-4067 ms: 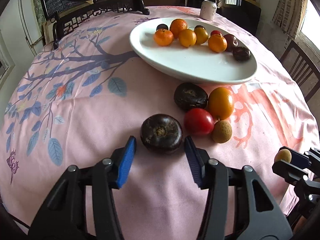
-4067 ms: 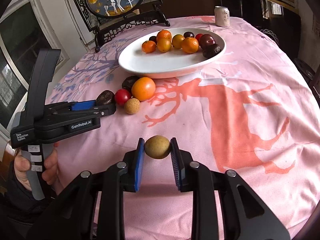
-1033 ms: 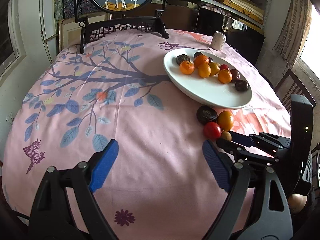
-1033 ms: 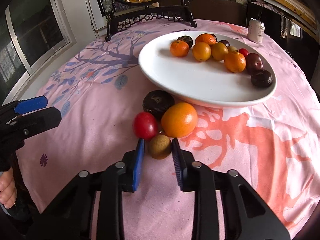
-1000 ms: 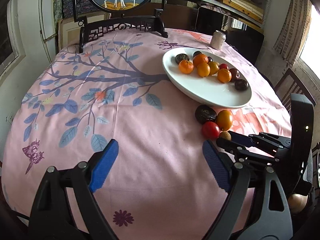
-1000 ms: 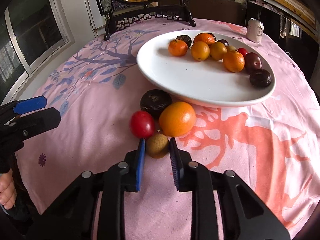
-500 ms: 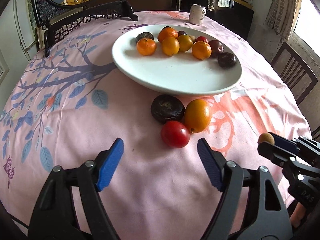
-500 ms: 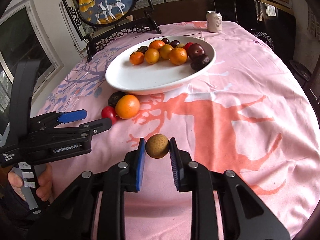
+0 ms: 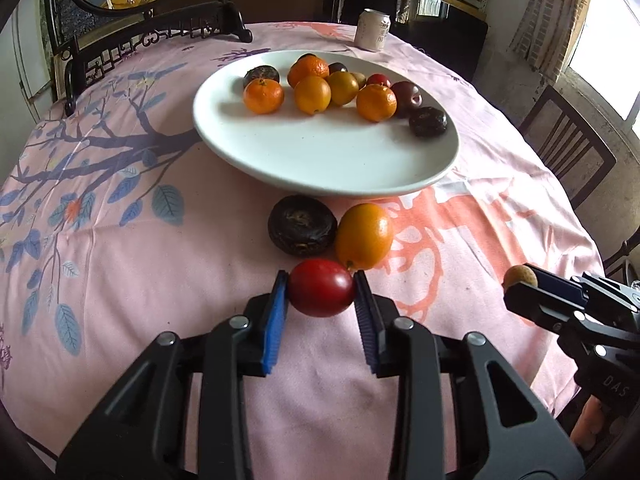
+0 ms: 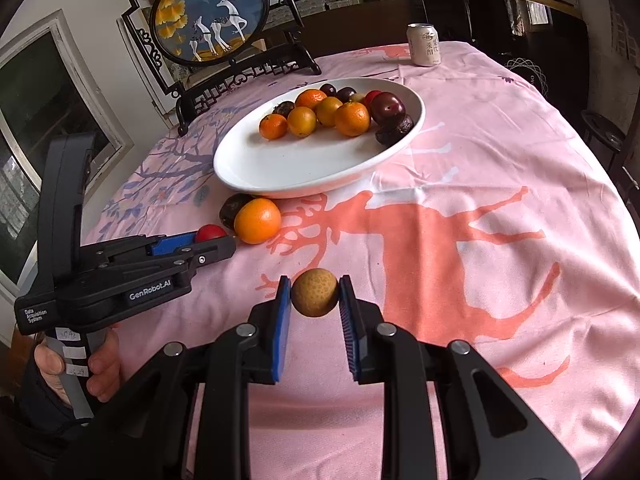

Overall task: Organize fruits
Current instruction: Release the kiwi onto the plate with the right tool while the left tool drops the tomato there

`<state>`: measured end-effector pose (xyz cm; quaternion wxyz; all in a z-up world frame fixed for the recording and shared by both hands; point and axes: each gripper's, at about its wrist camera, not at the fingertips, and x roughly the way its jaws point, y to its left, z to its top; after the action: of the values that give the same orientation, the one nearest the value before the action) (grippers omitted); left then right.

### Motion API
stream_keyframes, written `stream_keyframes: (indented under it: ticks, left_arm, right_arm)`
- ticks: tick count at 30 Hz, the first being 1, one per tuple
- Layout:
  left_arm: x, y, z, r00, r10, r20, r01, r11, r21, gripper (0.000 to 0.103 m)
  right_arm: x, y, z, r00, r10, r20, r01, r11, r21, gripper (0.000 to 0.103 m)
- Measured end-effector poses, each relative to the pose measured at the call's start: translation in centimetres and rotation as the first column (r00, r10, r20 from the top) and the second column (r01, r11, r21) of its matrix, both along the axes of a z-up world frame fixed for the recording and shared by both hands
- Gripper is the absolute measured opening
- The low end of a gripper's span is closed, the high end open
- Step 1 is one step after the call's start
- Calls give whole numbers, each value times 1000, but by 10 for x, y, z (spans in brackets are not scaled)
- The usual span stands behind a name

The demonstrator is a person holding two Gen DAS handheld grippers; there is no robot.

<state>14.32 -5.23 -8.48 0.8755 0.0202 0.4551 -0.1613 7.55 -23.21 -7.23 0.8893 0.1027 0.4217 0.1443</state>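
My left gripper is shut on a red round fruit that rests on the pink tablecloth; from the right wrist view this red fruit shows at the left gripper's tip. Just beyond it lie an orange and a dark brown fruit, close to the white oval plate. My right gripper is shut on a small tan rough-skinned fruit, held above the cloth; the same tan fruit appears at the right edge of the left wrist view. The plate carries several oranges and dark plums at its far side.
A drinks can stands at the far edge of the table. A framed round deer picture on a black stand sits at the back left. A wooden chair is beside the table on the right. A hand grips the left gripper's handle.
My left gripper moved in toward the fruit cluster and its jaws closed on the red fruit. My right gripper lifted the tan fruit off the cloth and drew back from the cluster.
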Motion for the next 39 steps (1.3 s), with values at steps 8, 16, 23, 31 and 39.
stream_keyframes:
  ticks: [8,16,23,31,39]
  left_arm:
    - [-16,8,25,999,-4,47,4,1000,-4,33]
    - [5,19,48,998,7,65,-8,1000,9,33]
    - [116,10,70,996,78,42,-80,995,59,33]
    - [208,-10,49,988,155,-20,-152,984,93,33]
    - [208,-8,60,987,159,22,-161,983,92,67]
  right_arm:
    - [5,11,6,1000,14,10,-14,1000,-12,24]
    - [32,16,28,998,44,49,-40,997,-72,24]
    - [117,22,54,991,51,121,-28,982,-185,24]
    - [211,25,30,999,-3,45,15,964,-265,24]
    - [218,27,32,998,0,60,18,956,-292,37]
